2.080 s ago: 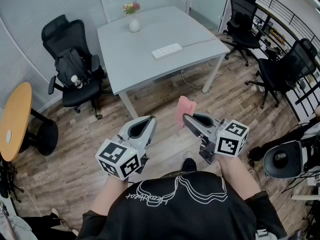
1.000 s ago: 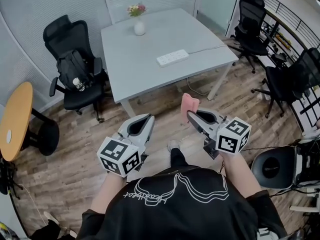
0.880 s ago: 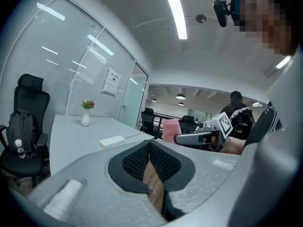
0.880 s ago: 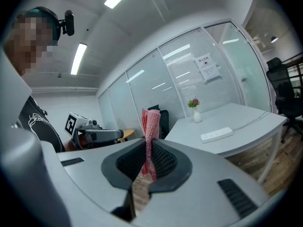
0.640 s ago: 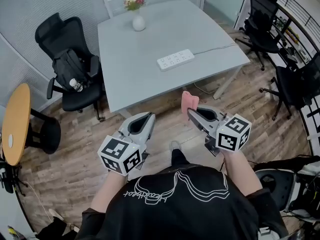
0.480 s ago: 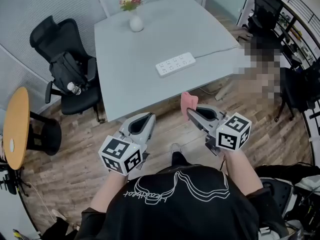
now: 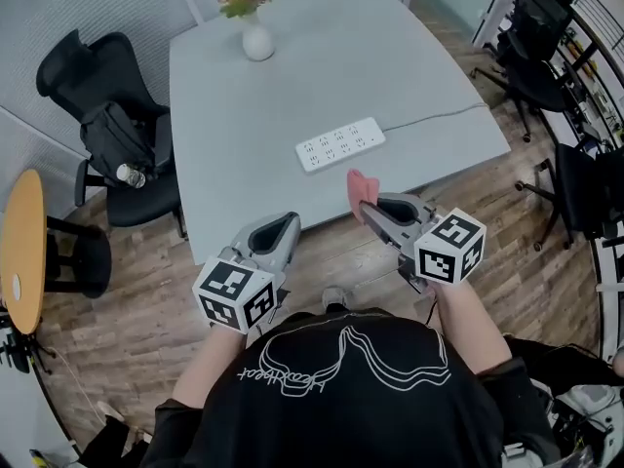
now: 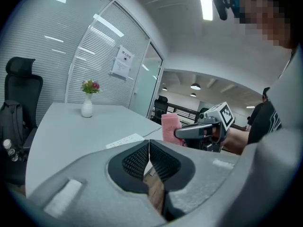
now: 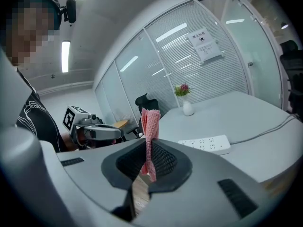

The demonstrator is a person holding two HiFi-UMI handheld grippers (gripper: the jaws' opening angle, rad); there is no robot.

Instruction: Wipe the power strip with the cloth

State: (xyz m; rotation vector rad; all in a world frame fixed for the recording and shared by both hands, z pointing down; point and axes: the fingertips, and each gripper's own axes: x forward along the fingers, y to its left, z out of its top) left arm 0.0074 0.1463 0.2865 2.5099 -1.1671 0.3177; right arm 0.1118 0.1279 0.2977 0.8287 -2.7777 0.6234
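Grey laminate counter point(image 7: 244, 115) fills the space ahead of both sets of fingers, its near edge just beyond their tips. The white power strip point(image 7: 339, 144) lies flat on it, forward of the right fingers and slightly to their left. Its cable point(image 7: 439, 117) trails off towards the counter's right edge, and nothing touches the strip yet.

The left gripper point(image 7: 286, 224) hangs short of the counter edge with its fingers pressed together on nothing, probably kept free to steady the strip during rubbing. The right gripper point(image 7: 366, 208) pinches the pink cloth point(image 7: 358, 187) by its lower part, so the folded bulk stands up past the fingertips. That hold should let cloth, not plastic, meet the strip.

Wiping has not begun; I judge the next move to be a reach forward and down. A small white vase point(image 7: 257, 42) of flowers sits far beyond both sets of fingers, well apart from the strip.
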